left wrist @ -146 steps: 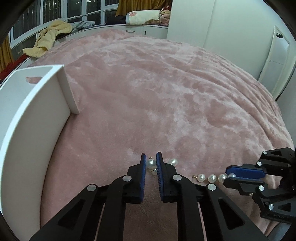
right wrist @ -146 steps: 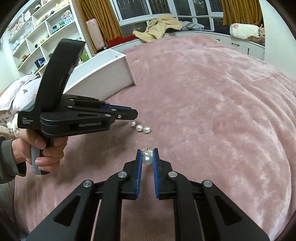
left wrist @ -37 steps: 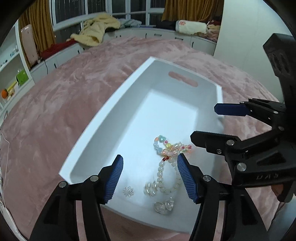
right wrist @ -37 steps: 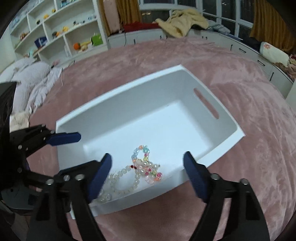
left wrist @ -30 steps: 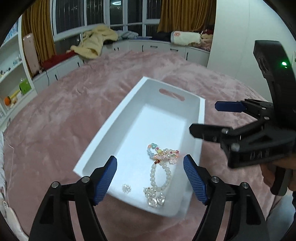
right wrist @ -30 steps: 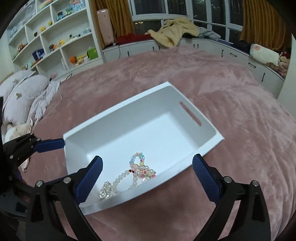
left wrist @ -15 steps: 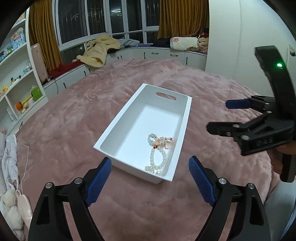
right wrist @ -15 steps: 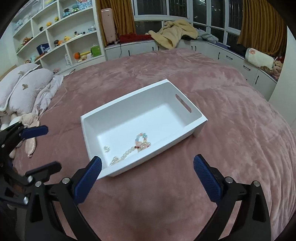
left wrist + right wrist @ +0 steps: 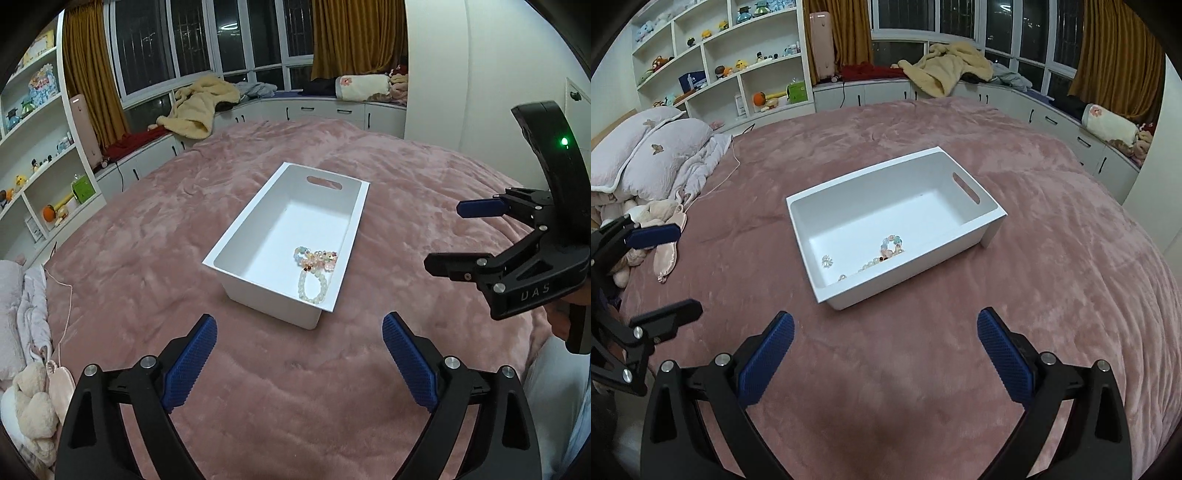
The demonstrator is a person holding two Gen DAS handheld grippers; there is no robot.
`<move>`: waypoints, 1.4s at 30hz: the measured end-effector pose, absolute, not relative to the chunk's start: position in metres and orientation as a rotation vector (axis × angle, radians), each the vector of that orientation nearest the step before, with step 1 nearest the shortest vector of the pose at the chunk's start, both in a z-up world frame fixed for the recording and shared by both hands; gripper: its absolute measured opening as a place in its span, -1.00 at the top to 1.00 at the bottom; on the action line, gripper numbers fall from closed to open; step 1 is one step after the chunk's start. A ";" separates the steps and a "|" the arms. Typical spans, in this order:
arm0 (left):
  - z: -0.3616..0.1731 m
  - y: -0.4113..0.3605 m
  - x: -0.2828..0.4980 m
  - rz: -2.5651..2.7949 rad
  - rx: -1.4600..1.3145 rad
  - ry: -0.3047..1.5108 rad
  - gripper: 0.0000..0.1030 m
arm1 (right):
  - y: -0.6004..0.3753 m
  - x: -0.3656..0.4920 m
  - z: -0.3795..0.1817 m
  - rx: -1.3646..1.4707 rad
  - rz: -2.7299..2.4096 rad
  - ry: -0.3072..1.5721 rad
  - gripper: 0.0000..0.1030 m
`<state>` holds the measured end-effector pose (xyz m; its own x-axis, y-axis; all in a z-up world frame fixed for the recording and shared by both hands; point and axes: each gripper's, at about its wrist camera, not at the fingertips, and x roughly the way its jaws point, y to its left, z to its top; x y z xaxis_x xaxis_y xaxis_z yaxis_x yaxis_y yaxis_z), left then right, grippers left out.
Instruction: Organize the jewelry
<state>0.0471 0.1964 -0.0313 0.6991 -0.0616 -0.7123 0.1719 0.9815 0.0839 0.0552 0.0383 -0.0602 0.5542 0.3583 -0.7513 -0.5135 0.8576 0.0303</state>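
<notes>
A white bin [image 9: 255, 236] with a handle slot sits on the pink bedspread; it also shows in the right wrist view [image 9: 993, 210]. Inside lie a pearl bracelet [image 9: 312, 288], a coloured bead bracelet [image 9: 314, 256] and a small sparkly piece [image 9: 826, 261]. The beads also show in the right wrist view [image 9: 892, 245]. My left gripper [image 9: 299, 354] is wide open and empty, held back from the bin's near end. My right gripper [image 9: 884, 349] is wide open and empty, also back from the bin. Each gripper shows in the other's view: the right [image 9: 465, 236], the left [image 9: 661, 269].
The pink bedspread [image 9: 147, 236] spreads all around the bin. Pillows and a crumpled duvet [image 9: 653, 147] with soft toys lie at the bed's left. White shelves [image 9: 713, 62] and a window bench with a yellow blanket [image 9: 945, 70] stand behind.
Both grippers have pulled back and up from the bin, and the bin looks smaller. The pearl strand they held 4.9 s ago now lies in the bin.
</notes>
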 end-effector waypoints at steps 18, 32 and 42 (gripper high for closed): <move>-0.030 0.192 0.028 -0.104 0.148 0.811 -0.83 | 0.028 0.017 -0.061 -0.197 0.497 0.823 -0.91; -0.038 0.193 0.033 -0.119 0.137 0.817 -0.83 | 0.028 0.023 -0.067 -0.210 0.502 0.821 -0.91; -0.037 0.192 0.034 -0.119 0.129 0.812 -0.83 | 0.030 0.024 -0.069 -0.207 0.504 0.807 -0.91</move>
<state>0.0341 0.1921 -0.0373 0.6823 -0.0560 -0.7289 0.1551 0.9855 0.0695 0.0238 0.0296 -0.0694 0.5817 0.3510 -0.7337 -0.5054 0.8628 0.0120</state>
